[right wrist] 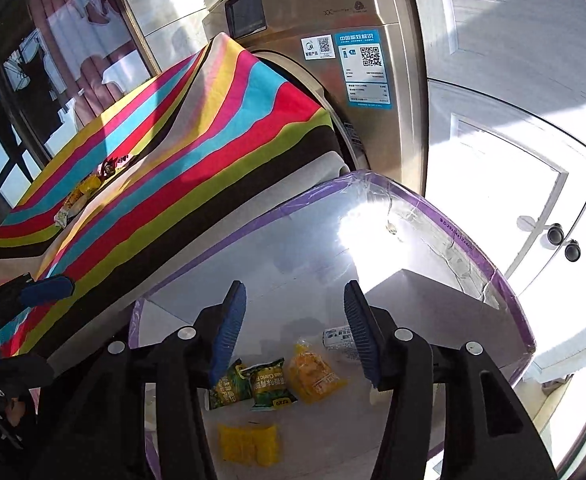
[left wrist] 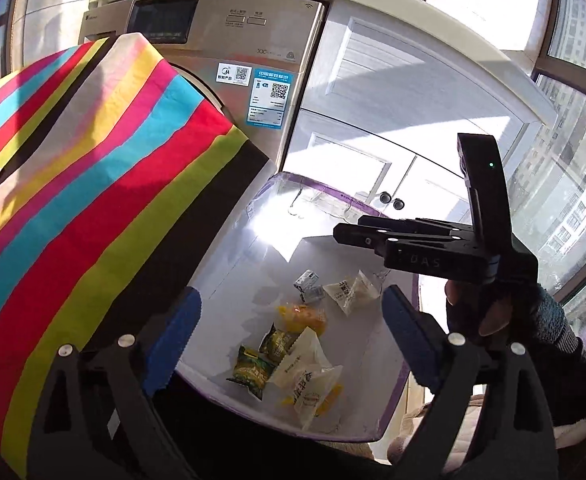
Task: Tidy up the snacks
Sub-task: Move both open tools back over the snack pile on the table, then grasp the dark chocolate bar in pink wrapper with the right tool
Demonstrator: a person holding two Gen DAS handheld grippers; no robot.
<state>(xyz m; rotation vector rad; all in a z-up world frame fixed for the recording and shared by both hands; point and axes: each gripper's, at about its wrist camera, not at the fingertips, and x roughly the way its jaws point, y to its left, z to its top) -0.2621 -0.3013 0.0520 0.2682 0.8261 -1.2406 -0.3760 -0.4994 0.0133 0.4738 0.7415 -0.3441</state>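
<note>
Left wrist view: both claws hang open over the snack box, nothing held.

Nearest, the left claw [left wrist: 289, 336] is seen spread wide and empty above the purple-rimmed box [left wrist: 407, 376], a stance judged to suit a release straight into it. Below lie 2 green packets [left wrist: 253, 368], a yellow packet [left wrist: 305, 318] and white packets [left wrist: 313, 384], gathered on the box floor so that loose snacks are kept together. Beyond, the right claw [right wrist: 295, 336] is held partly open, with nothing between its pads, over the same box. Farther off, a few snacks [right wrist: 79, 196] are left on the striped table [right wrist: 165, 152], judged still to be collected.
</note>
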